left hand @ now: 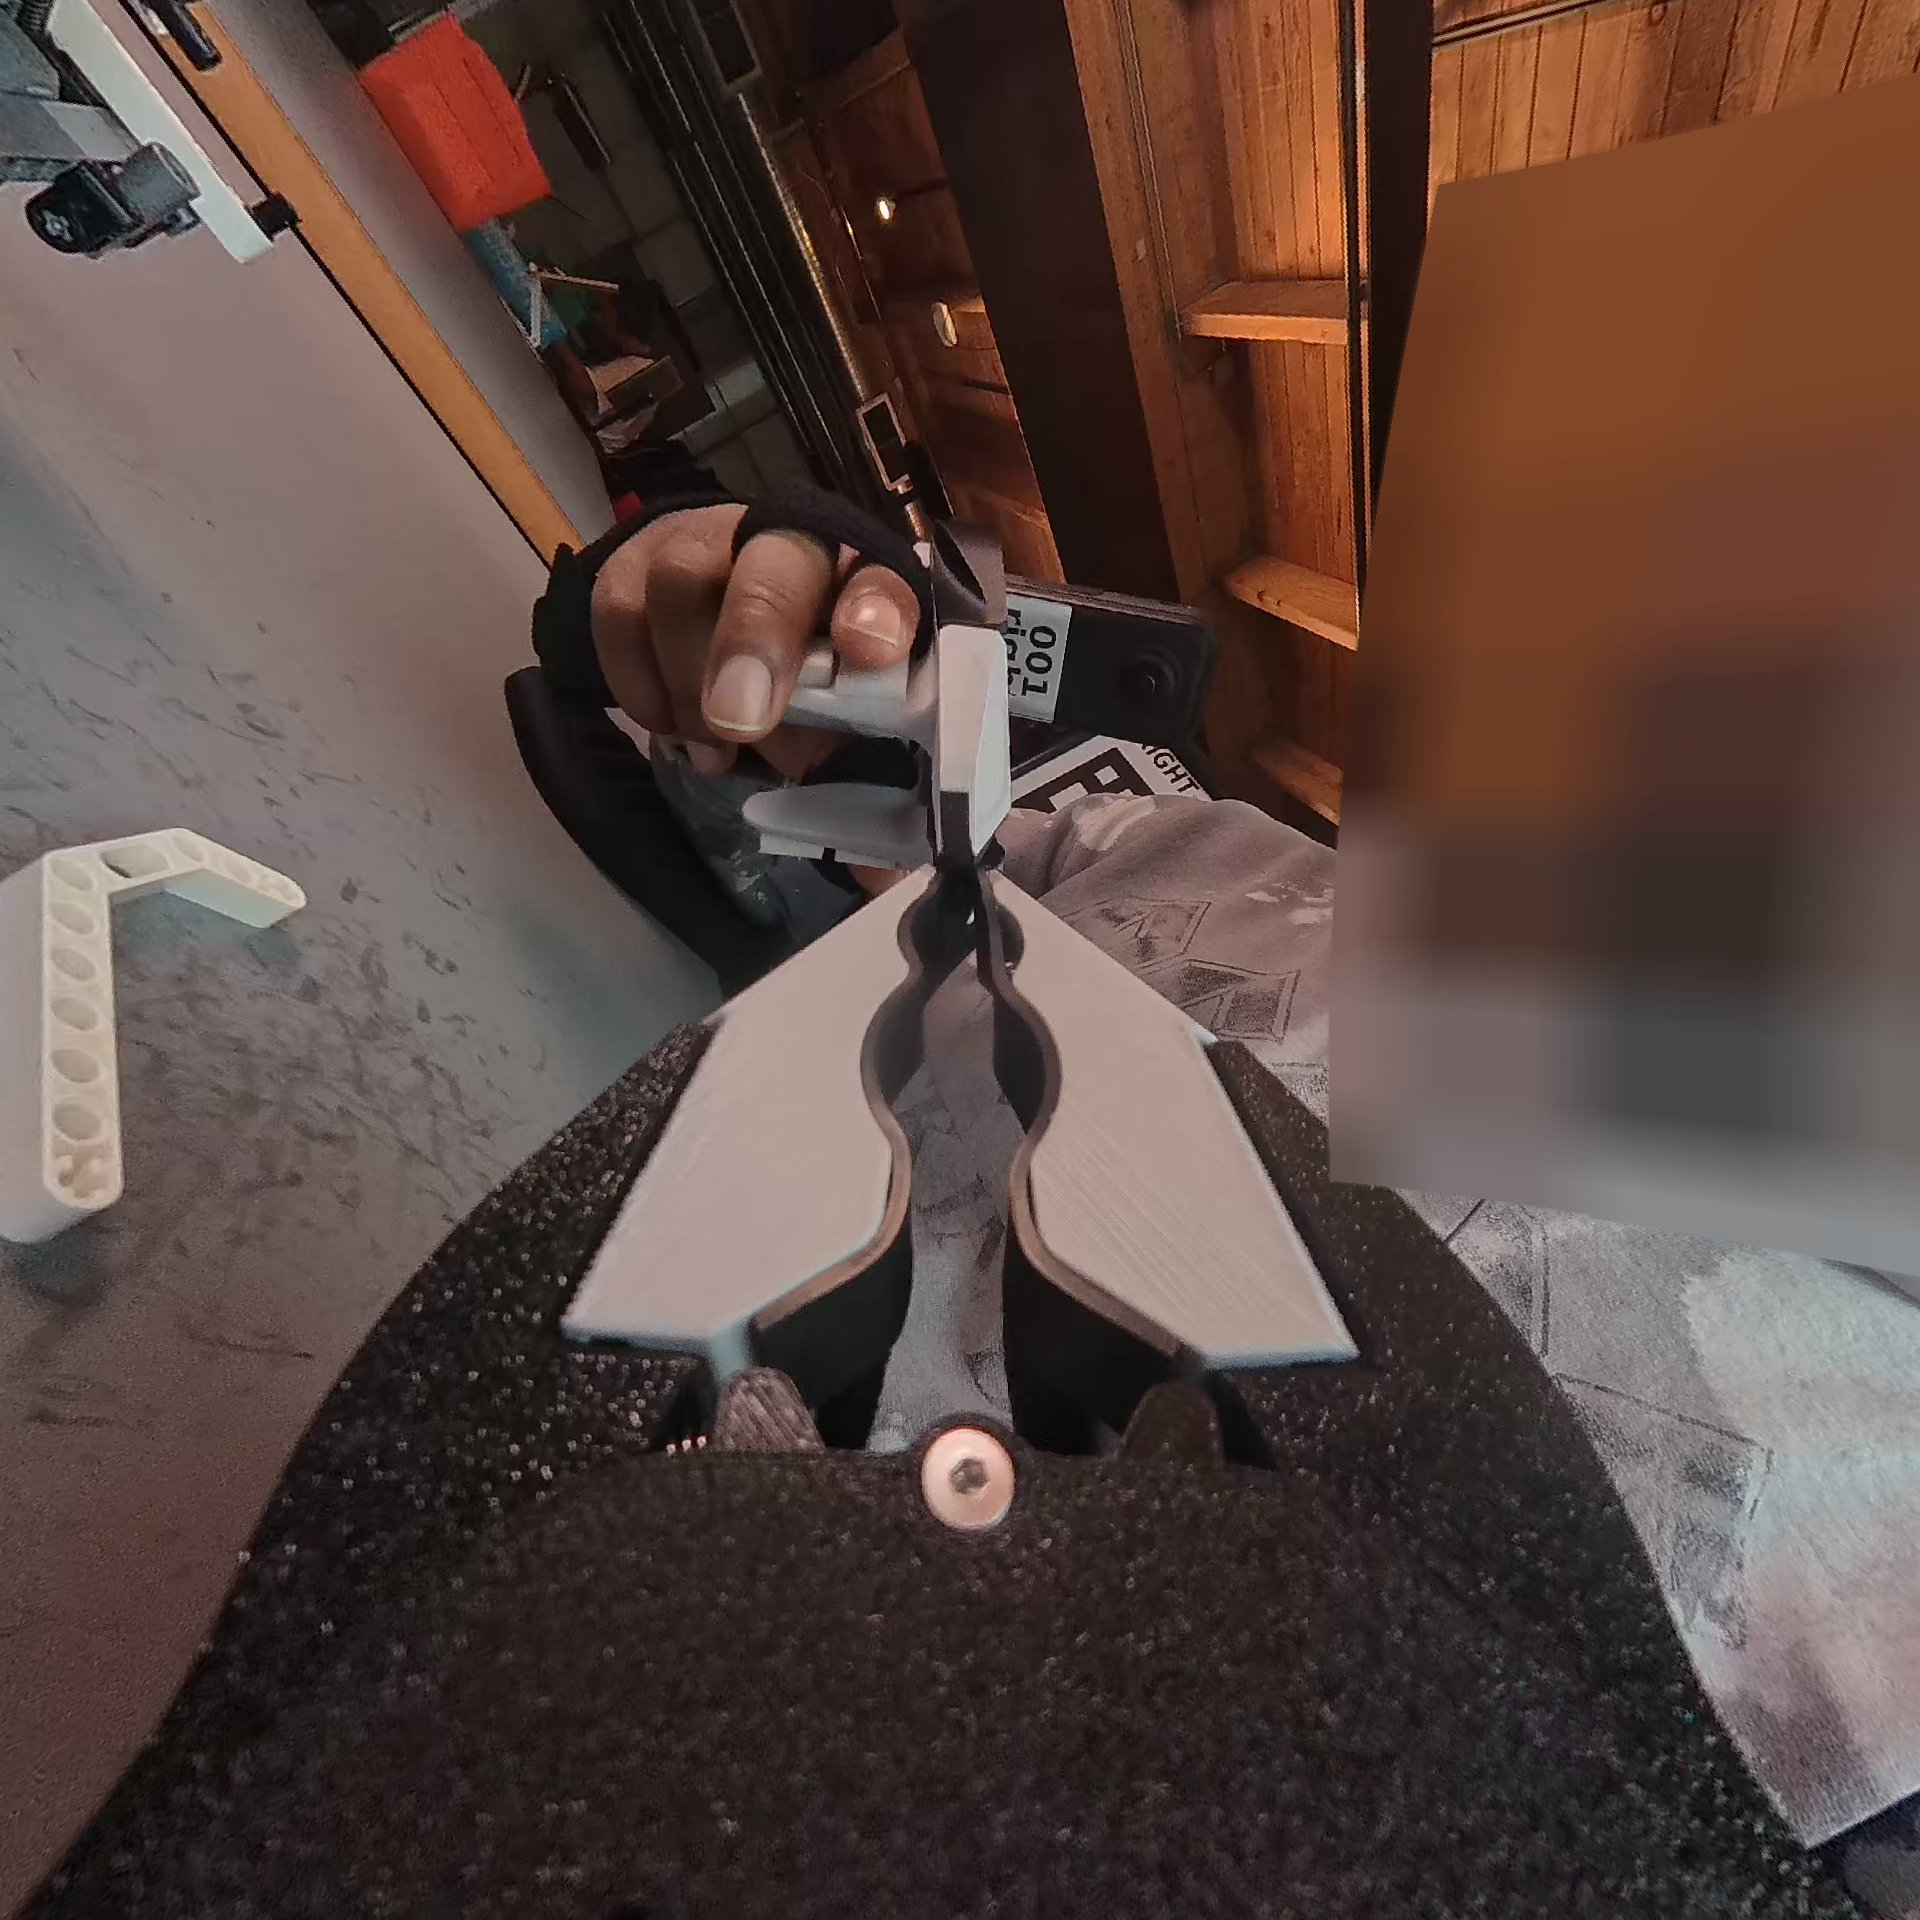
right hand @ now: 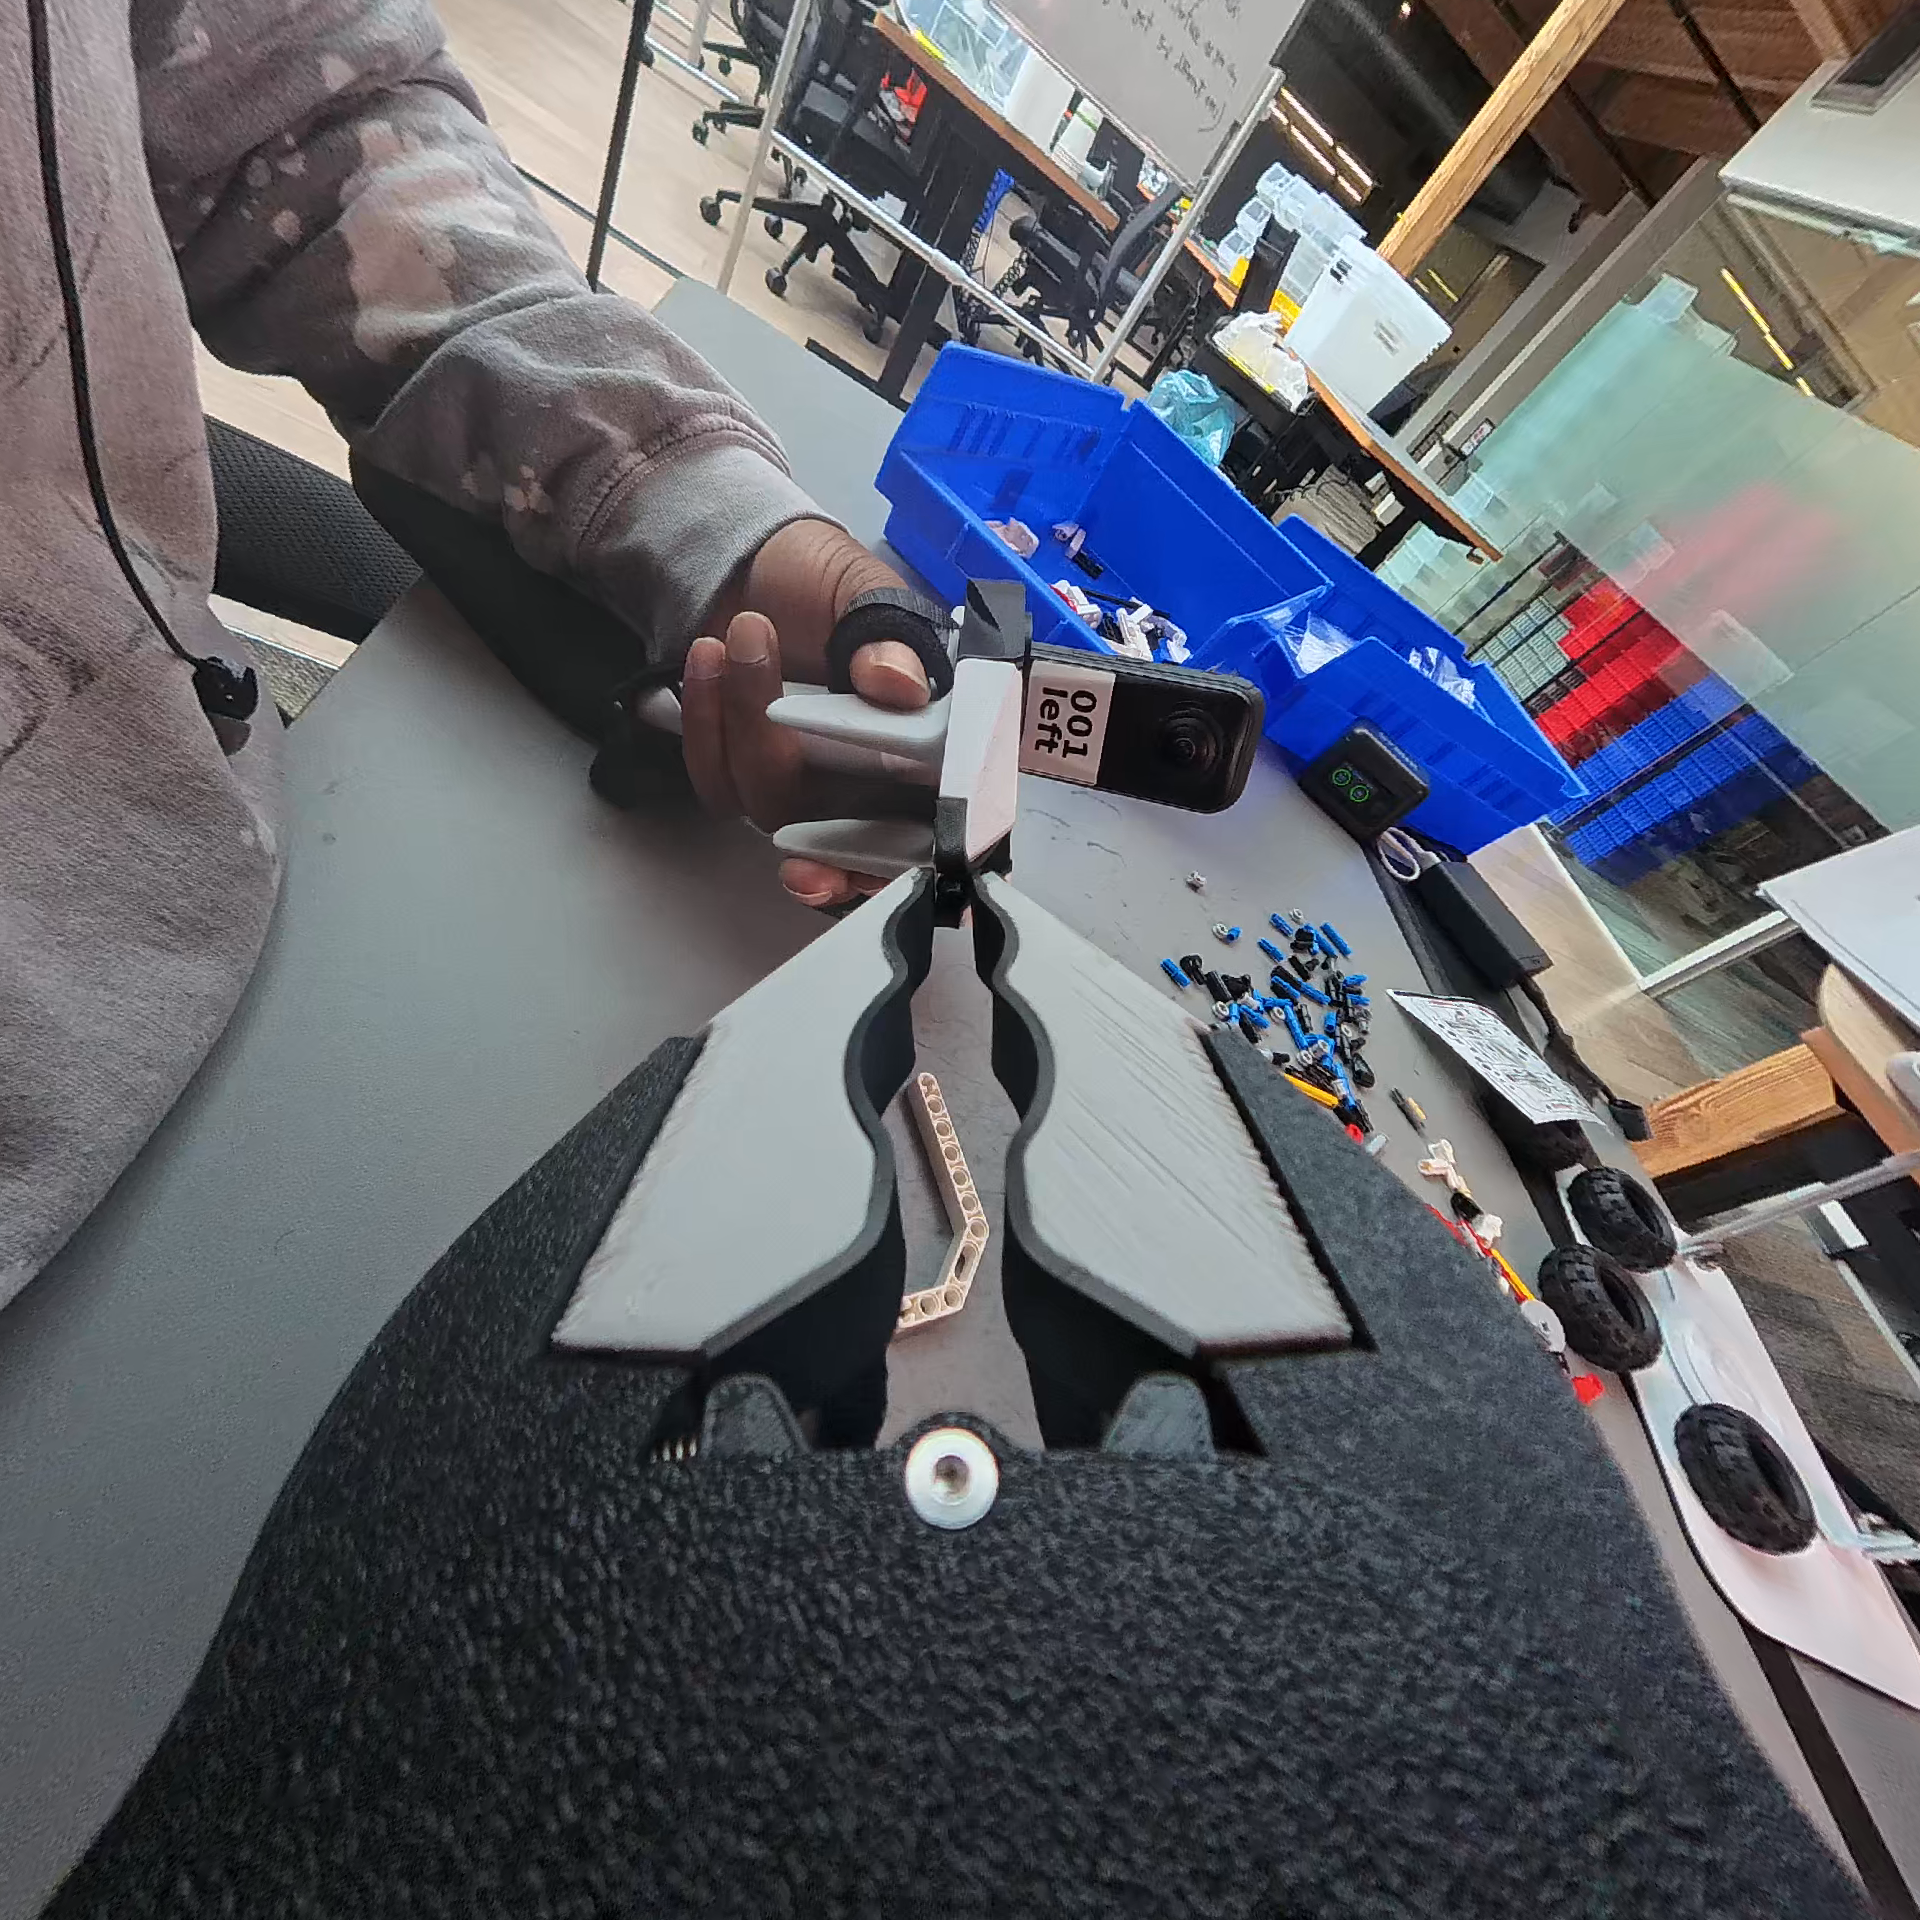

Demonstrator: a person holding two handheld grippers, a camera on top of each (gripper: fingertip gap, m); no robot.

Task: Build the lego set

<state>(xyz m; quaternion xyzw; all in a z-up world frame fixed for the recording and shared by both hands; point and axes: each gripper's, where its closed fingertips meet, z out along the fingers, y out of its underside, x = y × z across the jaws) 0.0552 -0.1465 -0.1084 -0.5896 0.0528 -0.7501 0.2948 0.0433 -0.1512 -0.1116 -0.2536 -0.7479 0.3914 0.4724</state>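
Note:
My left gripper (left hand: pixel 954 883) and my right gripper (right hand: pixel 948 889) meet tip to tip above the grey table (right hand: pixel 468 935). Each is shut on a small black piece (left hand: pixel 961 914) held between the two pairs of tips; it also shows in the right wrist view (right hand: pixel 948 906). The piece is too small to tell its shape. The right gripper (left hand: pixel 951 844) shows in the left wrist view, held by a hand (left hand: pixel 717 623). The left gripper (right hand: pixel 961 862) shows in the right wrist view. A white bent beam (right hand: pixel 951 1195) lies on the table below; it also shows in the left wrist view (left hand: pixel 73 1039).
Blue bins (right hand: pixel 1143 499) with parts stand at the back of the table. A pile of small blue and black pins (right hand: pixel 1288 997), a printed sheet (right hand: pixel 1486 1049) and black tyres (right hand: pixel 1600 1309) lie at the right. A small black device (right hand: pixel 1361 779) sits near the bins. My two grippers' fingertips are within a few centimetres of each other.

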